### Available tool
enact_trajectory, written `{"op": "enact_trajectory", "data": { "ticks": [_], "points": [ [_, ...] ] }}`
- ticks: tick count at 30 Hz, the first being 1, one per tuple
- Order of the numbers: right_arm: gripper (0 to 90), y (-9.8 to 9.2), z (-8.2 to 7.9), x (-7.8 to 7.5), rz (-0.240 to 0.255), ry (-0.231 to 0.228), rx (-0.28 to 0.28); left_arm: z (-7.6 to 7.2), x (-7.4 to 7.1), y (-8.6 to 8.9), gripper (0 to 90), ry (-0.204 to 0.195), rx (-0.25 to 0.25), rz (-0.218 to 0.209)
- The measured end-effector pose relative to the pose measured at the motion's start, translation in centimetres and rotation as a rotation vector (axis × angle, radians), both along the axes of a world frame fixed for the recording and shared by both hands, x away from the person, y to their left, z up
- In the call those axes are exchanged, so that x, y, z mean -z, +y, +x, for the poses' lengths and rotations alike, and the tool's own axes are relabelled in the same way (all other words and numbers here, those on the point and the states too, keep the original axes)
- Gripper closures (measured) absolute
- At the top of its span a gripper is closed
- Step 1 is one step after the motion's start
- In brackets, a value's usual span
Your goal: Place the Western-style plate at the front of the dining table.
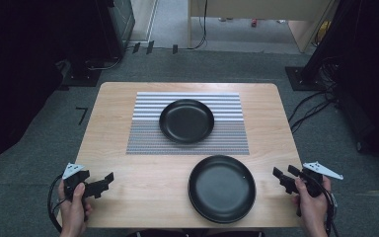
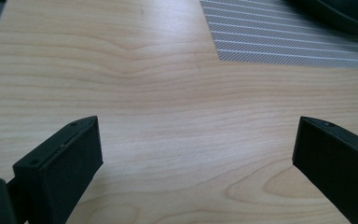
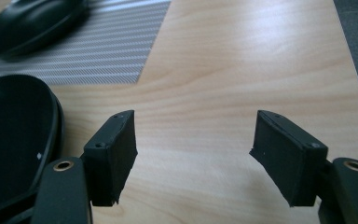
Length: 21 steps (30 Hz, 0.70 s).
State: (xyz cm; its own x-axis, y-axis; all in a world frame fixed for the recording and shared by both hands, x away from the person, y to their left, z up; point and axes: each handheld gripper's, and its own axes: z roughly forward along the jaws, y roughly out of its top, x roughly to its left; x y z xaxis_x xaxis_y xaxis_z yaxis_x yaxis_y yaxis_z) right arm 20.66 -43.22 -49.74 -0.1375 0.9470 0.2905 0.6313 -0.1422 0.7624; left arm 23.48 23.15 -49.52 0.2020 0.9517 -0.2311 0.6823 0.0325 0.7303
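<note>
Approach stage: left gripper point(image 1: 109, 178) and right gripper point(image 1: 278, 174) hover open and empty at table point(image 1: 128, 197) corners. Next, probably closing on near plate point(image 1: 221, 188) rim.

Left gripper point(image 1: 109, 178) front: bare table point(image 1: 128, 177), passable.
Right gripper point(image 1: 281, 174) front: near plate point(image 1: 221, 188) just beside, blocks inward path.
Centre: far plate point(image 1: 186, 121) on striped mat point(image 1: 143, 138).
</note>
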Motion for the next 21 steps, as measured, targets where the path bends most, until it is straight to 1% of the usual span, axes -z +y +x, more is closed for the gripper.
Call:
{"op": "enact_trajectory", "data": {
  "ticks": [3,9,15,16,18,19,21],
  "points": [
    [29.9,-0.4,-0.5,0.5,-0.005,0.015,0.011,-0.5,0.3,0.5,1.1,-0.001,-0.016,0.030],
    [29.8,-1.3,-1.7,1.2,-0.052,0.033,0.040,-1.3,0.9,1.7,1.1,0.007,-0.045,0.073],
    [29.6,-2.1,-3.1,1.7,-0.073,0.060,0.077,-1.9,1.4,2.4,1.1,0.019,-0.065,0.089],
    [29.6,-2.2,-3.3,1.8,-0.078,0.064,0.081,-2.0,1.5,2.5,1.1,0.021,-0.066,0.095],
    [29.3,-2.3,-3.6,2.0,-0.090,0.087,0.089,-2.1,1.6,2.6,1.1,0.021,-0.071,0.108],
    [29.4,-2.4,-3.7,2.1,-0.094,0.093,0.094,-2.2,1.6,2.6,1.1,0.023,-0.073,0.109],
    [29.3,-2.4,-4.0,2.0,-0.108,0.097,0.101,-2.3,1.8,2.6,1.1,0.027,-0.074,0.126]
  ]
}}
